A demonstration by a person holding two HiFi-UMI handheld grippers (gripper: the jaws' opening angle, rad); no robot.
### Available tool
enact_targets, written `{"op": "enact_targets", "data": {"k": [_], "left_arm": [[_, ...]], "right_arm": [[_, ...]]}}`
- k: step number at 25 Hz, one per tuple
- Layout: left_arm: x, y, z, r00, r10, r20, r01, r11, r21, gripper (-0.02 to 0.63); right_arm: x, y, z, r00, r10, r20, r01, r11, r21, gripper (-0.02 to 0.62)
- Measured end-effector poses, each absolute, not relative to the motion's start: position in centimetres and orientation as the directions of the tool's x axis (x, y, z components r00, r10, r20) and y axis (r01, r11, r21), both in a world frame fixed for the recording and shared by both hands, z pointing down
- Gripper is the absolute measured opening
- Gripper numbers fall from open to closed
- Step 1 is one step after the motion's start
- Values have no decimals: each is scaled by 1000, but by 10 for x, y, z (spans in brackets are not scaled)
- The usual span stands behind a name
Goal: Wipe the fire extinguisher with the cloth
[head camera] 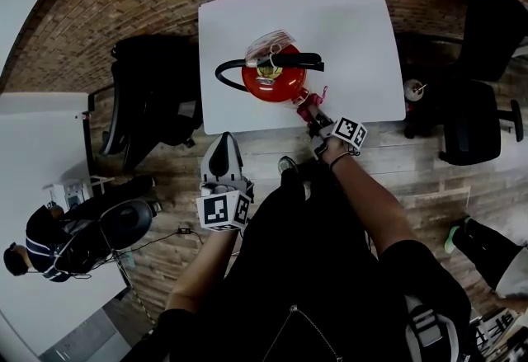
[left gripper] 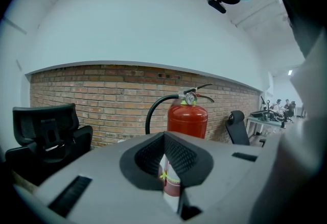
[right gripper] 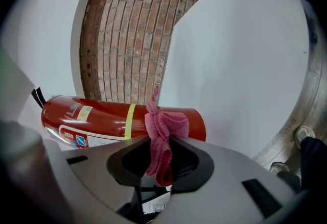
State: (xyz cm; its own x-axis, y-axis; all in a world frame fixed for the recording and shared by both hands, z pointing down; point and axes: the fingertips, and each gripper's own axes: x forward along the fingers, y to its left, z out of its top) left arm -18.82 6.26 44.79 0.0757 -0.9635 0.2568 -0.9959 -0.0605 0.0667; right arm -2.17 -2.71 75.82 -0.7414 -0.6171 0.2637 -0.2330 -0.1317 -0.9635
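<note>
A red fire extinguisher [head camera: 274, 76] with a black hose [head camera: 227, 68] and black handle stands upright on a white table [head camera: 346, 39]. My right gripper [head camera: 315, 117] is shut on a pink cloth [head camera: 310, 103] at the extinguisher's near right side. In the right gripper view the cloth [right gripper: 162, 128] bunches out of the right gripper [right gripper: 161, 159] just in front of the red cylinder [right gripper: 102, 118]; I cannot tell whether they touch. My left gripper [head camera: 221, 152] is shut and holds nothing, short of the table's near edge. The left gripper [left gripper: 166, 159] faces the extinguisher [left gripper: 187, 118].
A black office chair [head camera: 148, 96] stands left of the table and another [head camera: 483, 105] to the right. A second white table [head camera: 41, 154] is at the left, with a seated person [head camera: 41, 241] beside it. A brick wall [left gripper: 102, 95] runs behind.
</note>
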Motion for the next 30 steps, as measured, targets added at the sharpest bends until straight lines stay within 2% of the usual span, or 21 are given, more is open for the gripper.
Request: {"op": "enact_targets", "data": {"k": [30], "left_arm": [[-188,60,442,112,-964,241,-992,-94,86,31]], "right_arm": [[-18,-28,700,-743,-637,204,-192,-89,-977,103]]}}
